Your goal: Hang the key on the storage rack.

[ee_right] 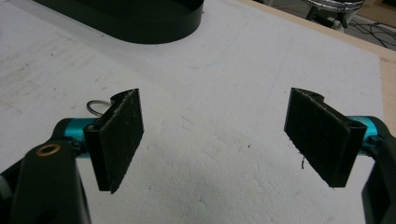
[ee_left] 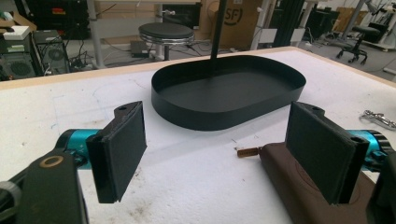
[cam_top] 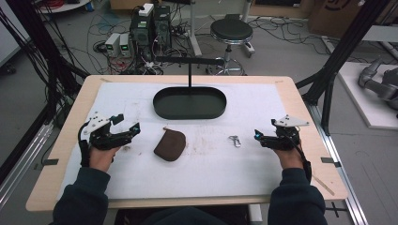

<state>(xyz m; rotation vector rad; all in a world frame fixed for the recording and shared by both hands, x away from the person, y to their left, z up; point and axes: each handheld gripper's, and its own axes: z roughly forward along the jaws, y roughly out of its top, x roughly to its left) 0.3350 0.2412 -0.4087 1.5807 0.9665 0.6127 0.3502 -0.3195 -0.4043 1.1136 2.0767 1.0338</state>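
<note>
Left tool: My left tool (cam_top: 129, 124) hung over the left part of the table, its two black padded jaws wide apart with nothing pressed between them.
Left tool's own view: I saw bare white mat between the pads (ee_left: 123, 149); the right-hand pad stood in front of one end of the pouch, and I could not tell whether it touched.
Right tool: My right tool (cam_top: 258, 135) sat over the right part of the table, jaws likewise spread, gripping nothing.
Right tool's own view: Only white mat lay between its pads (ee_right: 119, 135), with a bent loop of the clip peeking out behind the left-hand pad.
Pouch: The small dark-brown leather pouch (cam_top: 170, 145) lay flat on the mat, just right of the left tool and near the table's middle; a short brown pull tab (ee_left: 247, 151) stuck out from its end.
Clip: The small silver metal clip (cam_top: 234, 140) lay on the mat between the pouch and the right tool, close to the right tool's tips and apart from the pouch.
Tray: The black oval metal tray (cam_top: 189, 111) with a thin upright post and crossbar stood beyond both things, toward the far edge.
Table: The light wooden table (cam_top: 300, 110) carried a white foam mat (cam_top: 197, 173) under everything.
Hands: My forearms in dark sleeves (cam_top: 293, 197) came in from the near edge.
</note>
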